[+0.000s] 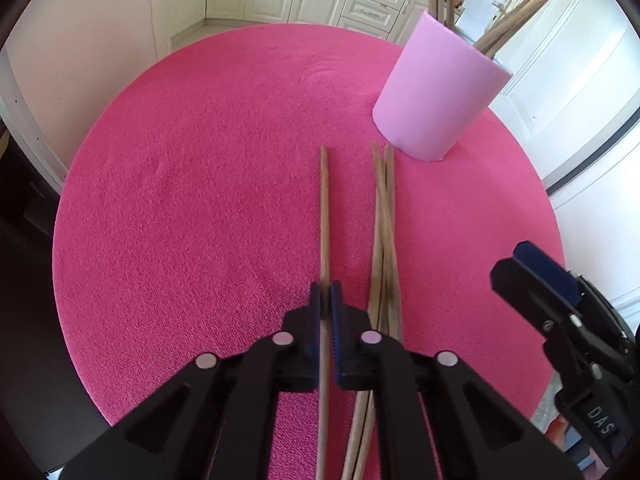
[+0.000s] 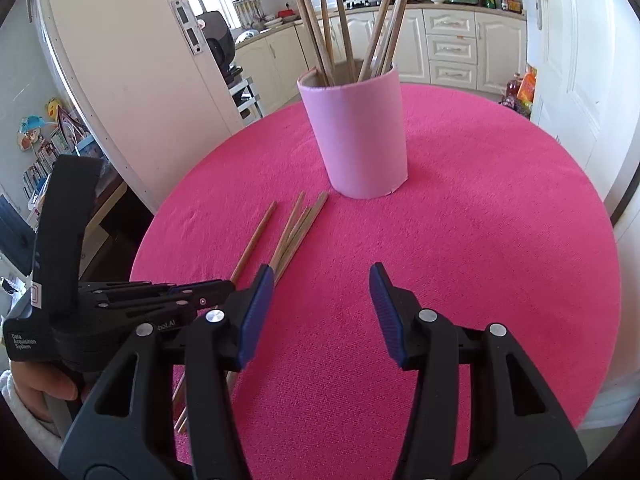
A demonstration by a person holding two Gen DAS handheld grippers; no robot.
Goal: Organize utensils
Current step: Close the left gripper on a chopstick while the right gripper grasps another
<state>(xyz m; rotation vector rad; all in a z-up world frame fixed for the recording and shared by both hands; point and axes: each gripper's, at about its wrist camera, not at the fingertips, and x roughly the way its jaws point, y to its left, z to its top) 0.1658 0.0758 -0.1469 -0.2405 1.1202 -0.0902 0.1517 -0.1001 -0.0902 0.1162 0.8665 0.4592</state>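
A pink cylindrical holder (image 1: 436,88) stands on the round pink table (image 1: 200,200) with several wooden chopsticks upright in it; it also shows in the right wrist view (image 2: 356,136). My left gripper (image 1: 325,292) is shut on a single wooden chopstick (image 1: 324,208) that lies on the cloth. A small bundle of chopsticks (image 1: 385,216) lies just right of it, and shows in the right wrist view (image 2: 298,228). My right gripper (image 2: 322,276) is open and empty above the cloth, right of the bundle. The left gripper (image 2: 224,286) shows at the left of that view.
The table edge (image 2: 600,240) curves round to the right. A white door (image 2: 120,60) and cream kitchen cabinets (image 2: 452,48) stand beyond the table. A white fridge (image 1: 580,80) stands behind the holder.
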